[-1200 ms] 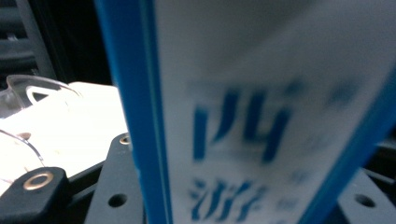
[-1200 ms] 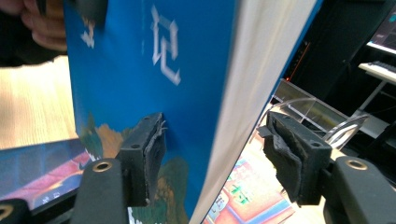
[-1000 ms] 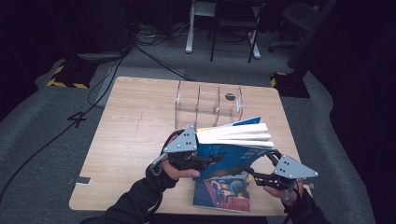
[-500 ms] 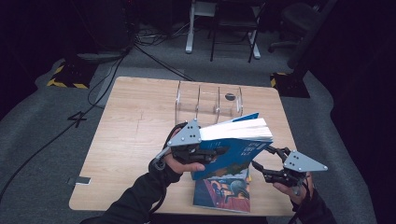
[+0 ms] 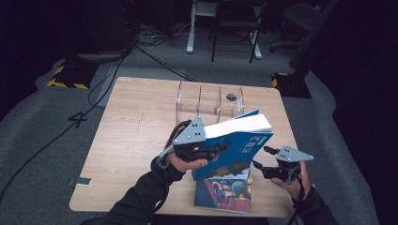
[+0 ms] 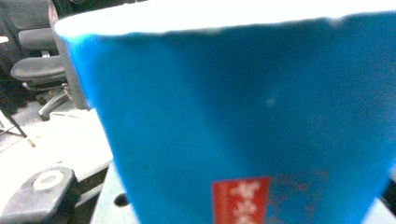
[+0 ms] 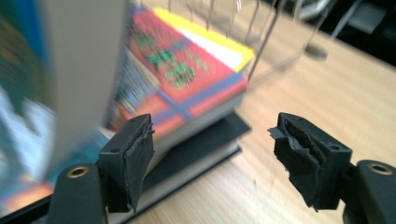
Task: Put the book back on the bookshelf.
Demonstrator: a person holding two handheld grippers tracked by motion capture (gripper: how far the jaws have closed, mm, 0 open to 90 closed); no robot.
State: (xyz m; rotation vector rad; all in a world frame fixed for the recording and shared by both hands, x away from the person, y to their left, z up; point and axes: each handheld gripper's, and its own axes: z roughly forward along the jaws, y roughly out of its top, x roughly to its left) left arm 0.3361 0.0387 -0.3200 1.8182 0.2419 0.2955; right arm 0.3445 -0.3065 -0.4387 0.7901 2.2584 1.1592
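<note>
The right gripper [image 5: 264,158] has drawn back, jaws opening and empty; the left gripper [image 5: 220,148] seemingly clamps the blue book [image 5: 241,143].

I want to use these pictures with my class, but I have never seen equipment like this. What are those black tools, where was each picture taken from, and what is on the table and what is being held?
A person works at a wooden table, holding a hand tool with two black jaws in each hand. One picture looks down from above; the other two come from small cameras riding on each tool. The left gripper holds a thick blue book tilted up off a stack of books; its camera sees that blue cover close up. The right gripper is empty, its jaws just opening, beside the stack. Behind stands a clear rack with dividers.
</note>
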